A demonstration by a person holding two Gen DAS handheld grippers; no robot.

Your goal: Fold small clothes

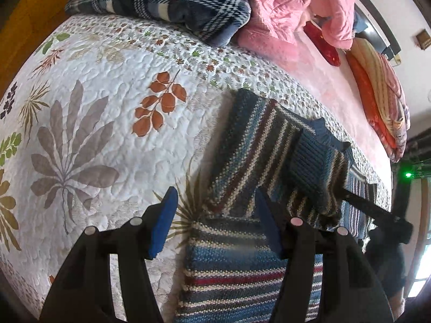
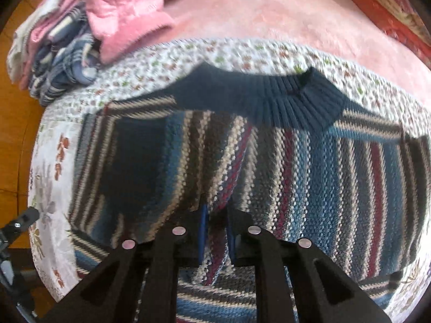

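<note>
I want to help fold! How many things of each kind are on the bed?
Striped sweater: 1
Plaid blanket: 1
Pink blanket: 1
Red and striped folded quilts: 1 stack
Small red item: 1
Total: 5

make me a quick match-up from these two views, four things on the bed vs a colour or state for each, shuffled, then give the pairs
Things:
1. striped sweater
2. left gripper
3. plaid blanket
4. quilt

Descriptions:
A. white with leaf prints
B. jaws open, holding nothing
C. pinched by the right gripper, dark ribbed collar
D. folded, blue and white checks

Pairs: 1-C, 2-B, 3-D, 4-A
</note>
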